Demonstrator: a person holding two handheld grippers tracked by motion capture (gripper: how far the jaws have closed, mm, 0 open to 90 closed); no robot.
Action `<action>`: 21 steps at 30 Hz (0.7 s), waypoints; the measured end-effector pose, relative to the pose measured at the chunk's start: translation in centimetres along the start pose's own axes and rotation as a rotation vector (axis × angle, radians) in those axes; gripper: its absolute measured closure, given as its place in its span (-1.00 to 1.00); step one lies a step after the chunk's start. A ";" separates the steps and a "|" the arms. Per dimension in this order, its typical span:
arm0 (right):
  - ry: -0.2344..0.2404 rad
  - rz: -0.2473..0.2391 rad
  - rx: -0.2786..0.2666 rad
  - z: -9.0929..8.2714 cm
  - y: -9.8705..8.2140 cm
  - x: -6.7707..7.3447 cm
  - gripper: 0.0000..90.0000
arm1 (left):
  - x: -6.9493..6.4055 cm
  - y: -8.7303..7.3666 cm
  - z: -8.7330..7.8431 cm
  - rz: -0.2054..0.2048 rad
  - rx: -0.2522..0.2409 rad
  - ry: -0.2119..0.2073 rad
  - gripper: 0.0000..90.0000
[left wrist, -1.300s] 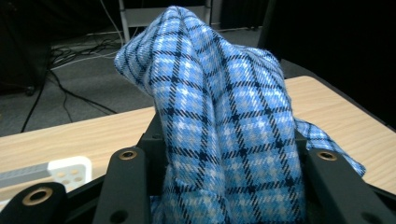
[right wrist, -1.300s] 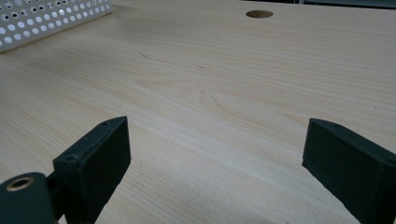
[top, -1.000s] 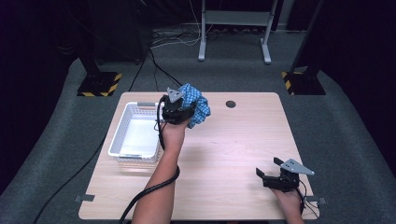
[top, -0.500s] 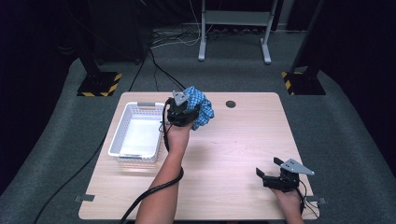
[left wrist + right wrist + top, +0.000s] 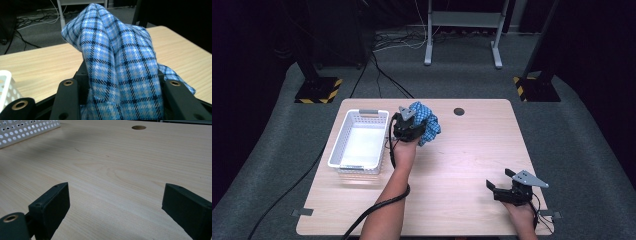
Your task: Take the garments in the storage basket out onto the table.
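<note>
Tabletop (image 5: 462,165): light wood, cable hole at the far edge. White perforated basket (image 5: 358,142) sits on its left part, open and with nothing visible inside.

Blue checked cloth (image 5: 426,122): bunched, clamped in the left gripper (image 5: 411,126), just right of the basket's far corner, above the tabletop. In the left gripper view the cloth (image 5: 120,62) bulges up between the jaws, a tail hanging off to the right.

Right gripper (image 5: 507,186): jaws apart, nothing between them, resting low at the near right corner.

Judgement: step is carrying cloth to basket. Keep the clamp firm, lift the hanging tail over the rim, centre above the basket, then release.
</note>
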State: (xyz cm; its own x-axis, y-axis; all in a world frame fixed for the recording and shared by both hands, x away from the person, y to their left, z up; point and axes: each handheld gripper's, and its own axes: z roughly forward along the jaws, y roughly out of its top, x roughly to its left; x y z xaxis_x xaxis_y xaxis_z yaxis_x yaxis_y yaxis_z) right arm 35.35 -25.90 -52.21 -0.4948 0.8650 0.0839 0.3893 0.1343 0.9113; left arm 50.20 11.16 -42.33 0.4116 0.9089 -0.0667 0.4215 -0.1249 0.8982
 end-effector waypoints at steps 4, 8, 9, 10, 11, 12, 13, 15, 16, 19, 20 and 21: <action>0.000 0.000 0.000 0.0 0.0 0.0 -0.85 | -0.2 -0.9 0.8 0.003 0.020 -0.005 0.16; 0.001 0.001 -0.001 0.0 0.0 0.0 -0.85 | -0.4 -1.6 1.3 0.009 0.029 -0.004 0.16; 0.001 0.001 -0.001 0.0 0.0 0.0 -0.85 | -0.4 -1.8 1.5 0.009 0.031 -0.003 0.16; 0.002 0.000 -0.001 0.0 0.0 0.0 -0.85 | -0.4 -2.0 1.6 0.009 0.032 0.000 0.16; 0.003 0.000 -0.002 0.0 0.0 0.0 -0.85 | -0.4 -2.1 1.7 0.004 0.032 -0.001 0.16; 0.002 -0.001 -0.002 0.0 0.0 0.0 -0.85 | -0.4 -2.3 1.7 0.005 0.033 0.000 0.16; 0.002 -0.001 -0.002 0.0 0.0 0.0 -0.85 | -0.4 -2.5 1.8 0.001 0.034 -0.001 0.16; 0.003 -0.001 -0.003 0.0 0.0 0.0 -0.85 | -0.5 -2.8 2.0 0.005 0.037 -0.003 0.16; 0.003 -0.001 -0.003 0.0 0.0 0.0 -0.85 | -0.5 -2.9 2.1 0.004 0.037 -0.004 0.16; 0.004 0.000 -0.003 0.0 0.0 0.0 -0.85 | -0.7 -3.4 2.3 0.005 0.042 -0.007 0.16; 0.004 0.000 -0.004 0.0 0.0 0.0 -0.85 | -0.7 -3.5 2.4 0.007 0.047 -0.007 0.16; 0.004 0.000 -0.004 0.0 0.0 0.0 -0.85 | -0.8 -3.7 2.5 0.005 0.049 -0.008 0.16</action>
State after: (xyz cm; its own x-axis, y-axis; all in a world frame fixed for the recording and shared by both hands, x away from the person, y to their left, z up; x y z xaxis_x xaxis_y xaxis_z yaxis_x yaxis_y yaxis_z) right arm 35.33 -25.91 -52.21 -0.4977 0.8632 0.0853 0.3864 0.1326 0.9127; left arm 50.35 9.90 -46.75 0.4201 0.9051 -0.0664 0.4584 -0.1485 0.8763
